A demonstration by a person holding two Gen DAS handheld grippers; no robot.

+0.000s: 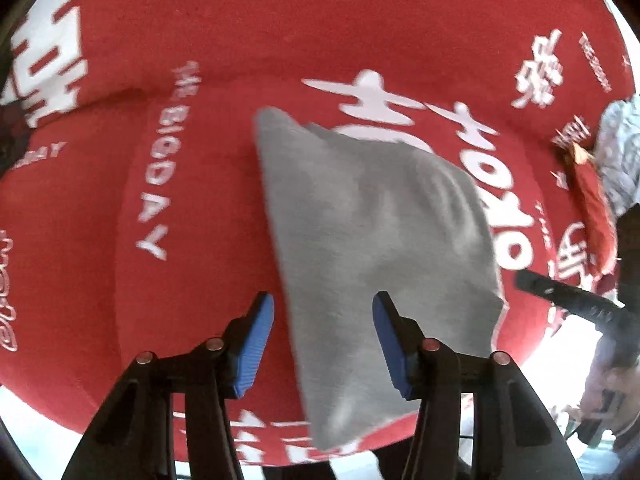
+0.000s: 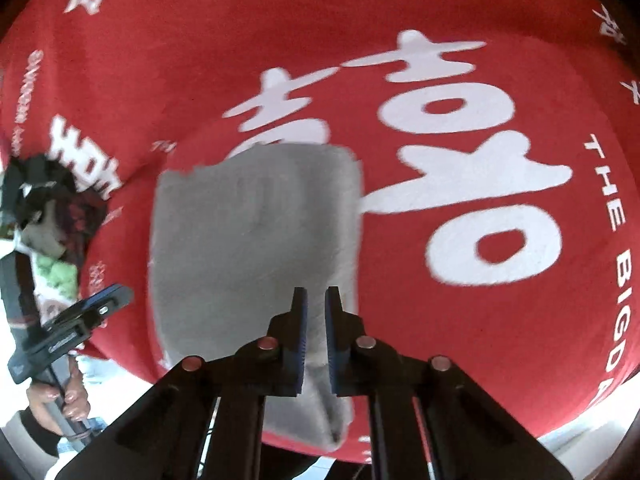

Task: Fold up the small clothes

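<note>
**Grey cloth under both of my grippers**

My left gripper (image 1: 323, 344) points down at the red cover (image 1: 360, 20) with white letters. Its two blue pads (image 1: 256, 344) stand spread apart, and nothing is pressed between them. The grey cloth (image 1: 372, 240) lies flat on the cover, beneath and beyond these fingers: its long body runs from the gap between the pads away toward the far side, and its near end passes under the right pad. The pads do not pinch it.

My right gripper (image 2: 316, 332) is nearly pressed together; only a thin slit shows between its dark blue pads (image 2: 301, 336). The grey cloth (image 2: 256, 232) lies just beyond and to the left of these fingertips, and a folded grey part (image 2: 316, 408) shows behind the slit, close to the fingers' base. Whether the pads pinch this part, I cannot tell.

At the left of my right fingers, well apart, my other hand (image 2: 60, 396) holds its tool, beside a dark pile of clothes (image 2: 52, 208).
</note>
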